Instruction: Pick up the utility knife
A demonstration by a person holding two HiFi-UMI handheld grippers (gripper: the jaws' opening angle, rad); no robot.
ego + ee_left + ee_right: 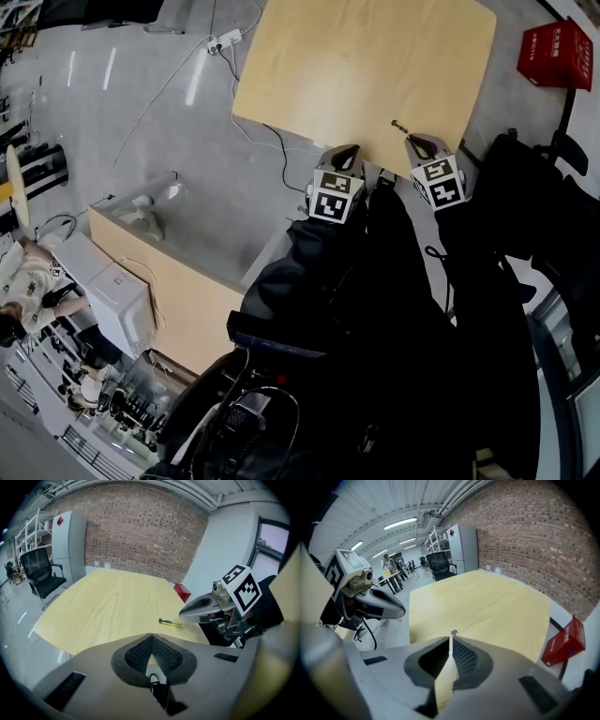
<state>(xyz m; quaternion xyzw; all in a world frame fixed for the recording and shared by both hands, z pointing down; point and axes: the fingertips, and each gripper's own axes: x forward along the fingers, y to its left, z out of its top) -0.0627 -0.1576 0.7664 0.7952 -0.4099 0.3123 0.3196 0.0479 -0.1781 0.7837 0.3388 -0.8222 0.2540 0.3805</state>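
Dark sleeves: mine, lowest in the head view. Left gripper: jaws pressed together, holding nothing, at the near edge of the table. Right gripper: jaws pressed together, holding nothing, at the same edge. Utility knife: flat on the table, just beyond my right gripper's tips. Red box: past the table's right side.

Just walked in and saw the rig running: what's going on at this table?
A person holds a gripper in each hand at the near edge of a wooden table. The utility knife lies on it untouched, just ahead of the right gripper. The left gripper hovers alongside. Both have their jaws together and hold nothing.
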